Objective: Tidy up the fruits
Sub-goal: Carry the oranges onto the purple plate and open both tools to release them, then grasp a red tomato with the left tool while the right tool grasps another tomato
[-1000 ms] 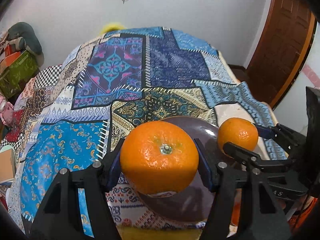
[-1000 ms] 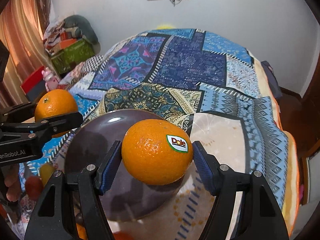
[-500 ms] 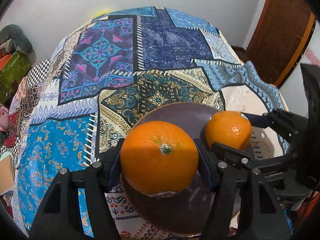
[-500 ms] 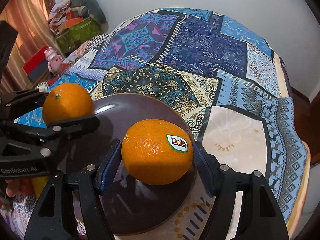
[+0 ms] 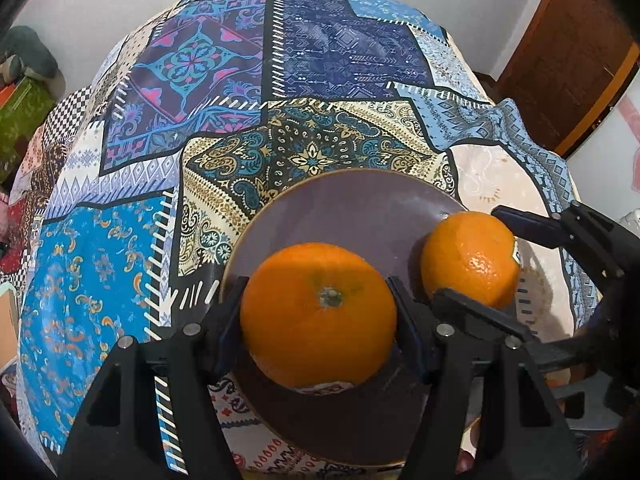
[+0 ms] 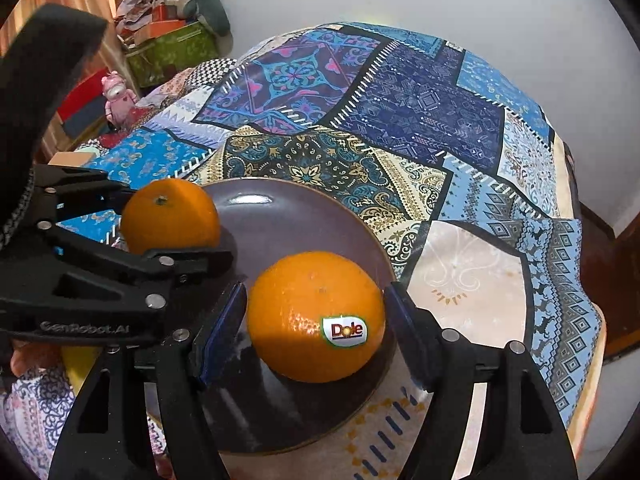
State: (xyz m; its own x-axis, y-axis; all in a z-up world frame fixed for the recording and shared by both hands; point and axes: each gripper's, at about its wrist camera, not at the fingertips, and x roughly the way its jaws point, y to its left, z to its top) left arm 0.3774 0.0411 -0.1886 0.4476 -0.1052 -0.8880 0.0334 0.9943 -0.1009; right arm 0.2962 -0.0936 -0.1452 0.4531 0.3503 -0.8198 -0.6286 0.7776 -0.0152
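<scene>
A dark brown plate (image 5: 352, 208) (image 6: 288, 216) lies on the patchwork cloth. My left gripper (image 5: 318, 316) is shut on an orange (image 5: 318, 314) with its stem facing me, low over the plate's left part; this orange and gripper also show in the right wrist view (image 6: 170, 216). My right gripper (image 6: 316, 316) stands around an orange with a Dole sticker (image 6: 316, 316). Its jaws have small gaps to the fruit, which rests on the plate. That orange also shows in the left wrist view (image 5: 470, 258).
The patchwork cloth (image 5: 248, 80) covers a bed-like surface that drops off at the right edge (image 6: 580, 280). A wooden door (image 5: 568, 48) stands at the right. A green box and bundled items (image 6: 172, 48) and a pink toy (image 6: 116, 96) lie at the left.
Both grippers came down with their oranges onto the plate. The right gripper's jaws have spread slightly off the Dole orange, which now rests on the plate.
</scene>
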